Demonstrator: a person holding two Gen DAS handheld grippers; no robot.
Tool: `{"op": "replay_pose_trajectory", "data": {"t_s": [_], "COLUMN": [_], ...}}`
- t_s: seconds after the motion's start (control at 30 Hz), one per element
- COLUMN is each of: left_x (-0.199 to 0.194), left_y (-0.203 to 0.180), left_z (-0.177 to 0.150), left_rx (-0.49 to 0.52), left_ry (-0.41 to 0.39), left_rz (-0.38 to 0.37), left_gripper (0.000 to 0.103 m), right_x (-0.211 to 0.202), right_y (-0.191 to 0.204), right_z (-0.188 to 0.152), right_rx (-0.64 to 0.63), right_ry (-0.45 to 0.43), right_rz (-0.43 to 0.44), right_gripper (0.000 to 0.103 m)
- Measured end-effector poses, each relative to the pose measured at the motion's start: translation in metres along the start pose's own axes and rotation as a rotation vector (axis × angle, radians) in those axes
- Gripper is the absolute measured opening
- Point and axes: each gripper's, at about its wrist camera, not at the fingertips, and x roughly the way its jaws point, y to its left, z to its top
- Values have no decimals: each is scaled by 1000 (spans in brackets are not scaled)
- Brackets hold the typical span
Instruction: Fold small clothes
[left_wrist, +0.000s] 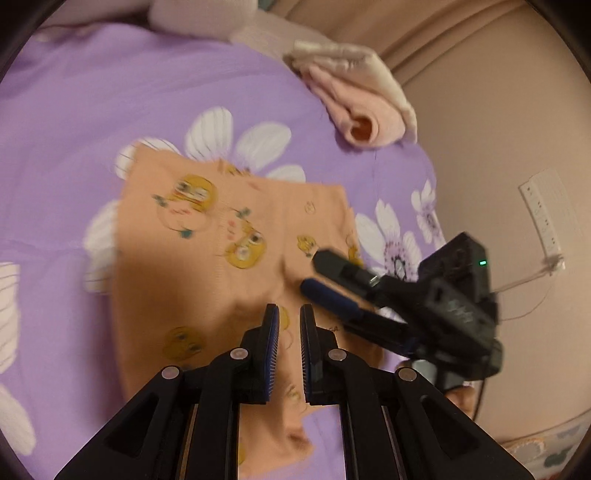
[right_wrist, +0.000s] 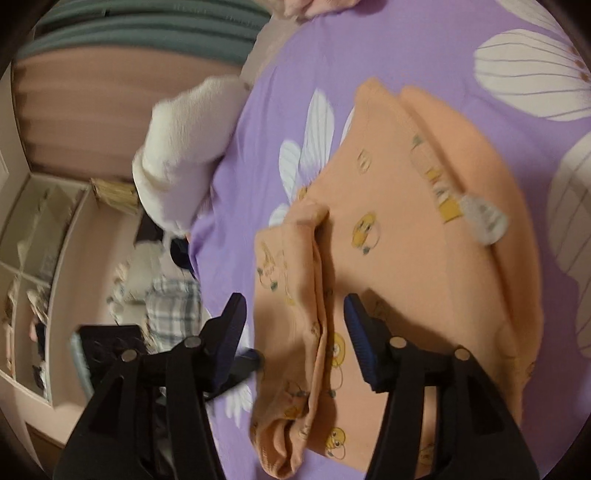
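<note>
Lying flat on the purple bed sheet (left_wrist: 74, 110), the orange top (left_wrist: 207, 266) fills the middle of the left wrist picture. It sits just ahead of both grippers.

In the right wrist picture, a folded sleeve (right_wrist: 295, 295) runs like a long strip from the bottom of the frame up to the middle. The right gripper (right_wrist: 295, 314) has its jaws on each side of that strip. The jaws are about half open. They do not pinch the cloth. So the right one is nearer to the fold, and I think it will do the next job.

The left gripper (left_wrist: 288, 314) has its jaws almost shut. Only a thin gap shows, and no cloth looks caught in it. It hangs over the near edge of the top.

The top is soft and peach orange, with little yellow cartoon faces. One side is already folded over. It looks limp and could slide open again.

Pink folded clothes (left_wrist: 354, 99) sit at the upper right, well apart.
</note>
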Motion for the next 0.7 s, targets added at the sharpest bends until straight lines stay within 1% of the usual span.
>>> {"op": "replay_pose_trajectory", "data": {"t_s": [0.03, 0.17, 0.23, 0.3, 0.37, 0.43, 0.47, 0.5, 0.57, 0.6, 0.63, 0.7], "left_x": [-7, -30, -38, -42, -45, -46, -45, -44, -44, -44, -44, -43], "left_y": [3, 23, 38, 50, 62, 71, 75, 76, 79, 79, 79, 79], "left_z": [-2, -15, -23, -29, -34, -38, -38, -38, -39, -39, -38, -36], "left_rx": [-1, -11, -34, -53, -75, -98, -105, -109, -111, -111, -111, -122], "left_ry": [-11, -35, -34, -35, -37, -35, -33, -32, -27, -27, -28, -37], "left_rz": [2, 43, 60, 60, 56, 56, 58, 62, 69, 74, 81, 88], "left_gripper": [5, 5, 5, 5, 5, 5, 6, 6, 6, 8, 14, 59], "right_x": [5, 30, 43, 55, 68, 77, 81, 81, 80, 78, 73, 59], "right_y": [4, 23, 33, 39, 47, 50, 52, 48, 47, 48, 52, 59], "right_z": [-2, -4, -6, -4, -5, -5, -5, -3, -2, -1, 2, 9], "right_rx": [-19, -92, -126, -144, -177, -209, -221, -229, -246, -256, -269, -291], "right_ry": [21, 73, 88, 95, 92, 86, 86, 88, 79, 69, 54, 15], "right_rz": [-25, -109, -120, -141, -171, -201, -217, -229, -244, -246, -246, -241], "right_gripper": [56, 57, 56, 56, 48, 26, 19, 8, 8, 8, 7, 7]}}
